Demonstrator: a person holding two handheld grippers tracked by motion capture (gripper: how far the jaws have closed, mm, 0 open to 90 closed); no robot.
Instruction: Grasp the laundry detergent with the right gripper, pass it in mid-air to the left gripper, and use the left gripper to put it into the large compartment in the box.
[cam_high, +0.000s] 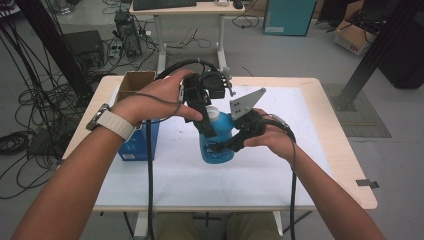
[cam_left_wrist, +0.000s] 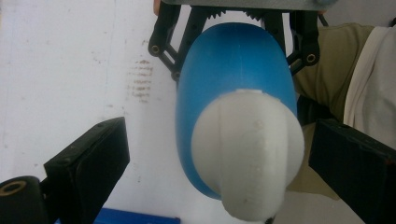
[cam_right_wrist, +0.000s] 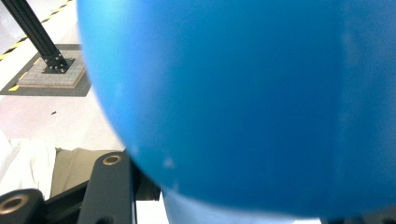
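A: Where was the blue bottle (cam_high: 218, 140)?
B: Upright on the white mat (cam_high: 280, 170), mid-table, pinched around its body by the right gripper (cam_high: 231, 145). White cap (cam_left_wrist: 247, 154) sat between the left gripper's (cam_left_wrist: 215, 158) jaws, which stood spread, a gap either side.
A: Room to move?
B: Blue box (cam_high: 140, 142) just beyond the left gripper's outer side, a cardboard box (cam_high: 135, 82) behind it. Bare mat stretched beyond the right gripper to the table edge (cam_high: 345, 150), and toward the person.
A: Any writing?
B: A label on the blue box, too small to read. None visible on the bottle.
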